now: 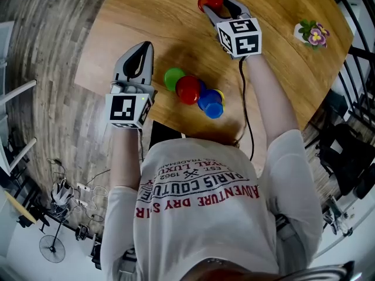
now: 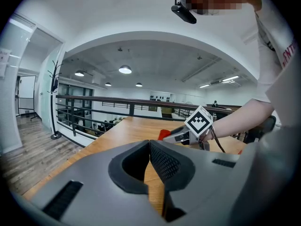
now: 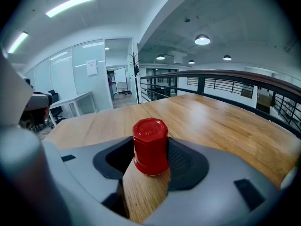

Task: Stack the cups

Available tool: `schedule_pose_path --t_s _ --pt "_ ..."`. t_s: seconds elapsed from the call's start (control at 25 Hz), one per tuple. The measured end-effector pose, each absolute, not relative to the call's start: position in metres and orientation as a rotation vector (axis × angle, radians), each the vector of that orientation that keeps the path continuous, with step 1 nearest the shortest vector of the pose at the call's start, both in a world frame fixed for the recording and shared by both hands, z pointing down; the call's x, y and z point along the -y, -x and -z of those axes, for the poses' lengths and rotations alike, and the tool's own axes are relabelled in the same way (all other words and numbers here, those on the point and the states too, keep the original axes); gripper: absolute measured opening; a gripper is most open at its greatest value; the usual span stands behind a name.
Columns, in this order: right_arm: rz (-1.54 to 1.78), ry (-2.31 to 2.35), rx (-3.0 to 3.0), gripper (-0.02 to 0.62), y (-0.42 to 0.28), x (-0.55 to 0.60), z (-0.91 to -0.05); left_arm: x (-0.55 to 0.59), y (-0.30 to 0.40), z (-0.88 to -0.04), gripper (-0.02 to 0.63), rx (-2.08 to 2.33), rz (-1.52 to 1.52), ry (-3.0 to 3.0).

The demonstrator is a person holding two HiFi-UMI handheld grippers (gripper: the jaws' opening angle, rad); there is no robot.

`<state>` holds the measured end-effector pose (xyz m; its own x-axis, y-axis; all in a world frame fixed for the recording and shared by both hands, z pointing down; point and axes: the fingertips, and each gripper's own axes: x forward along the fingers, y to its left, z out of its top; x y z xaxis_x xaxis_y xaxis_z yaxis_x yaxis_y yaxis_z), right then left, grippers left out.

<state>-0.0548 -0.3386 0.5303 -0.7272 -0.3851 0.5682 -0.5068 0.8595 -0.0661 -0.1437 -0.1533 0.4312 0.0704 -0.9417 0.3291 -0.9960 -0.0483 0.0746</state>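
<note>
A red cup (image 3: pixel 150 146) stands upside down on the wooden table (image 3: pixel 225 126), and my right gripper (image 3: pixel 150 157) is shut on it, a pad against each side. In the head view that red cup (image 1: pixel 210 0) and the right gripper (image 1: pixel 215 7) sit at the far middle of the table. Nearer me lies a cluster: a green cup (image 1: pixel 173 78), a second red cup (image 1: pixel 188 89), a blue cup (image 1: pixel 209 100) and a yellow one (image 1: pixel 219 93). My left gripper (image 1: pixel 144 45) rests left of the cluster, shut and empty; its own view shows the left gripper (image 2: pixel 149 144) with tips together.
A small pot of flowers (image 1: pixel 312 34) stands at the table's far right. The table's curved edge (image 1: pixel 99 92) runs close behind the left gripper. A black cable (image 1: pixel 247 116) trails from the right gripper toward me. A dark railing (image 2: pixel 94 108) lies beyond the table.
</note>
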Motion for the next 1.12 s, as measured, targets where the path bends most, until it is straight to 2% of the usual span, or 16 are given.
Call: schedule_pose_path --t_s 0.8,1.12 --pt "-0.250 -0.824 2.559 0.231 -0.024 0.244 -0.389 0.127 0.105 -0.369 0.017 1.785 -0.253 -2.365" --pt "-0.277 -0.874 2.522 0.233 -0.042 0.173 -0.373 0.100 0.089 -0.353 0.017 1.661 -0.248 -2.508"
